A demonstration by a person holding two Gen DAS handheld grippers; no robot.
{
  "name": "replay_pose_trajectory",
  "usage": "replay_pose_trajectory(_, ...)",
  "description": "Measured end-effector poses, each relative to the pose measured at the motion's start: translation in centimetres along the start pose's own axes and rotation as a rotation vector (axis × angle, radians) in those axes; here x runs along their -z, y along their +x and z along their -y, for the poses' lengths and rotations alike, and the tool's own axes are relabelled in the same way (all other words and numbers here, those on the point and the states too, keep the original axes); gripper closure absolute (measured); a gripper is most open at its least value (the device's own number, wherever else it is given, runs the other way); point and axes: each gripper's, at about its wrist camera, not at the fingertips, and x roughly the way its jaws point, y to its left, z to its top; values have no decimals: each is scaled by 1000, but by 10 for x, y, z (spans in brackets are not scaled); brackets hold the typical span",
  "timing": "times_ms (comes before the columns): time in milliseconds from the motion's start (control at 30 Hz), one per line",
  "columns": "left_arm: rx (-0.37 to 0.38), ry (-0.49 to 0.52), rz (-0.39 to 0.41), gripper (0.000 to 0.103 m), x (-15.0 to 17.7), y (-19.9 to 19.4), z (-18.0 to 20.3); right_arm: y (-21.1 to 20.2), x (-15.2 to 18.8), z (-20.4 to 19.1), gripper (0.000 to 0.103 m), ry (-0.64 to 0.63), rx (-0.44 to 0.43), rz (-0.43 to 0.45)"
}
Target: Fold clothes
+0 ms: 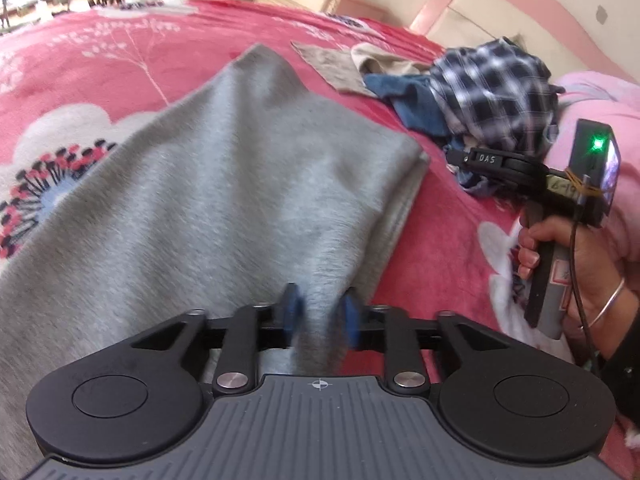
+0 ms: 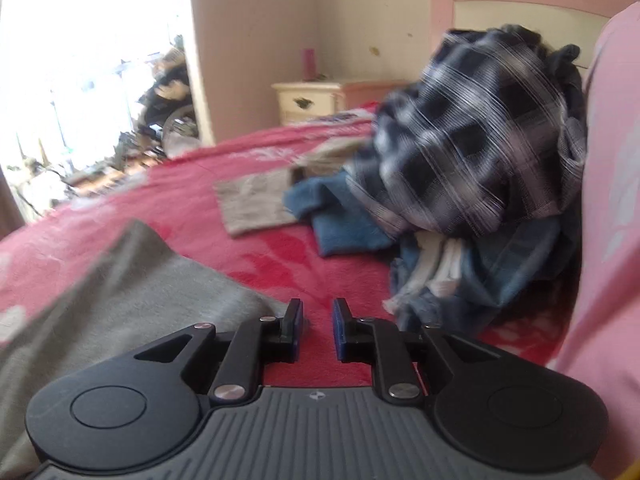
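One gray cloth (image 1: 224, 184) is the thing being folded now. It lies on the red bed (image 1: 120, 52), spread out ahead of the left fingers, and part of it looks doubled over along its right edge. Its near end bunches up and runs in between the left gripper (image 1: 319, 314) fingers (image 1: 291, 308), which are pinching it tight w/ their blue pads.

My guess: a fold of this cloth is in hand, w/ the left side gripping one end. I can't tell if it's an early fold or a late one. Next move needs the pinch kept firm, so the cloth doesn't slip out, & the edges lined up flat.

Right gripper (image 2: 317, 330) fingers are spread a bit apart w/ nothing between them. Only red bed shows in the gap. The gray cloth (image 2: 132, 296) sits just left of them.

Farther ahead & to the right is a messy pile: a checked shirt (image 2: 472, 152) on top, blue clothes (image 2: 344, 220) under it, and a tan cloth (image 2: 256, 200) lying flat beside them.
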Motion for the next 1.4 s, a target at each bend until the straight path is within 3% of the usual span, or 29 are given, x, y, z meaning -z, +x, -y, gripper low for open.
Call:
replay_pose_trajectory(100,11,-4,26,63,-2,-13,0,6,-10,-3,83,47,-112,-55)
replay_pose_trajectory(167,3,-9,46,60,-3,-24,-2,21,-16,-1,65,153,-160,-137)
replay_pose_trajectory(200,-1,-7,52,60,-3,-31,-3,29,-19,1,63,204,-181,-177)
replay_pose_trajectory(267,-12,5,55,59,0,-46,-6,47,-22,1,63,240,-164,-240)
replay_pose_trajectory(333,-30,28,45,58,8,-61,-7,53,-23,-2,61,216,-146,-240)
replay_pose_trajectory(400,-51,64,26,57,24,-80,-9,54,-24,-5,69,181,-142,-217)
replay_pose_trajectory(433,-67,86,12,57,34,-88,-10,54,-25,-7,94,163,-139,-206)
replay_pose_trajectory(467,-91,106,0,56,44,-96,-11,54,-25,-8,99,146,-137,-194)
replay_pose_trajectory(633,-234,158,-39,56,95,-125,-16,59,-22,-12,99,61,-82,-169)
replay_pose_trajectory(733,-286,151,-52,56,117,-134,-21,34,-20,-21,96,13,-156,-133)
replay_pose_trajectory(867,-321,184,-48,56,131,-140,-20,-1,-17,-32,78,-50,-256,-85)
replay_pose_trajectory(1133,-414,347,-24,56,162,-165,0,-70,-11,-57,78,-181,-459,11)
replay_pose_trajectory(1200,-422,352,-20,56,170,-174,1,-96,1,-91,78,-321,-664,-36)
replay_pose_trajectory(1400,-391,154,-9,55,187,-205,-21,-151,77,-195,79,-758,-1021,-162)
